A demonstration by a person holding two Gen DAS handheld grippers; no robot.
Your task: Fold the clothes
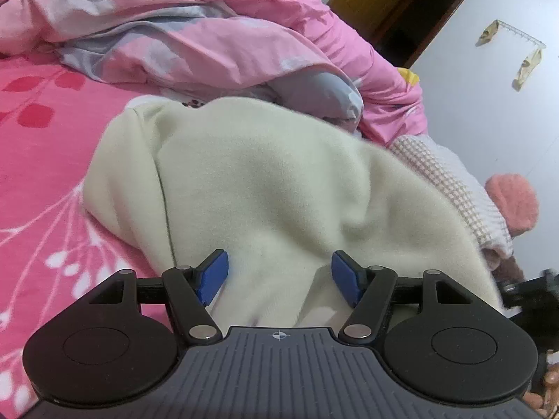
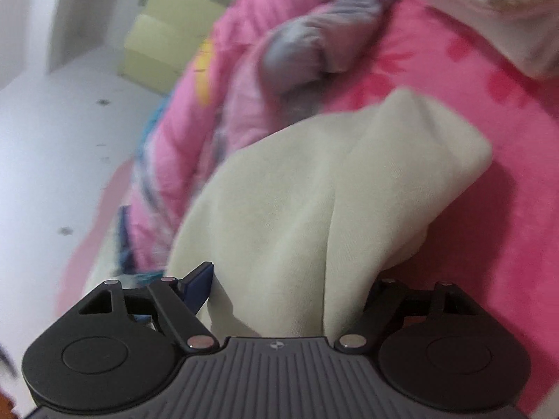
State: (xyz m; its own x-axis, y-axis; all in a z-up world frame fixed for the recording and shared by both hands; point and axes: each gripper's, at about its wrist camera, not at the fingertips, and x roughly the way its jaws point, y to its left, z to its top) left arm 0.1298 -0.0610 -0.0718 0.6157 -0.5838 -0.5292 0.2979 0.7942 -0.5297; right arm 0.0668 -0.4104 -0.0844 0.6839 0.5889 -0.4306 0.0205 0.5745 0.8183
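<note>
A cream fleece garment (image 1: 265,181) lies bunched on the pink bed sheet (image 1: 38,160). My left gripper (image 1: 279,276) is open, its blue fingertips (image 1: 211,276) spread wide over the garment's near part, with cloth between them. In the right wrist view the same cream garment (image 2: 314,202) drapes over my right gripper (image 2: 286,289). Its left blue fingertip (image 2: 199,288) shows beside the cloth. The right fingertip is hidden under the fabric. The jaws stand wide apart with cloth lying between them.
A pink and grey quilt (image 1: 195,35) is heaped at the back of the bed. A white waffle-knit cloth (image 1: 450,181) and a fuzzy pink item (image 1: 513,202) lie at the right. A white wall (image 2: 52,139) and a yellow-green cabinet (image 2: 164,42) stand beyond the bed.
</note>
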